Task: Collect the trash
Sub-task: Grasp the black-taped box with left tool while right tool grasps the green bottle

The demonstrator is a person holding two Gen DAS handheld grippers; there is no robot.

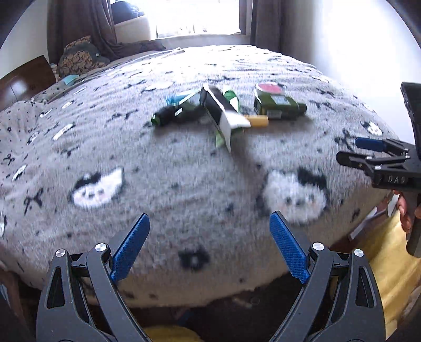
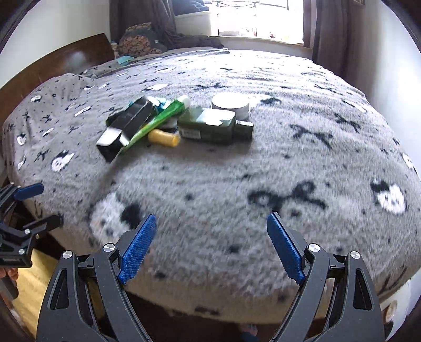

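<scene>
A pile of trash lies mid-bed on the grey panda-print blanket [image 1: 184, 184]. It holds a black-and-white carton [image 1: 221, 115], a green tube [image 2: 158, 118], a small yellow bottle [image 2: 164, 138], a dark green flask [image 2: 210, 123] and a round tin [image 2: 231, 105]. A second dark green bottle [image 1: 168, 115] lies at the pile's left in the left wrist view. My left gripper [image 1: 209, 218] hangs open over the bed's near edge, well short of the pile, nothing between its pads. My right gripper [image 2: 210, 218] is likewise open and empty, beside the left gripper [image 2: 48, 205].
A wooden headboard [image 2: 65, 58] and patterned cushions [image 1: 79, 58] stand at the far left. Behind the bed is a bright window [image 1: 197, 15] with dark curtains. Yellow fabric [image 1: 389, 257] lies on the floor below the near bed edge.
</scene>
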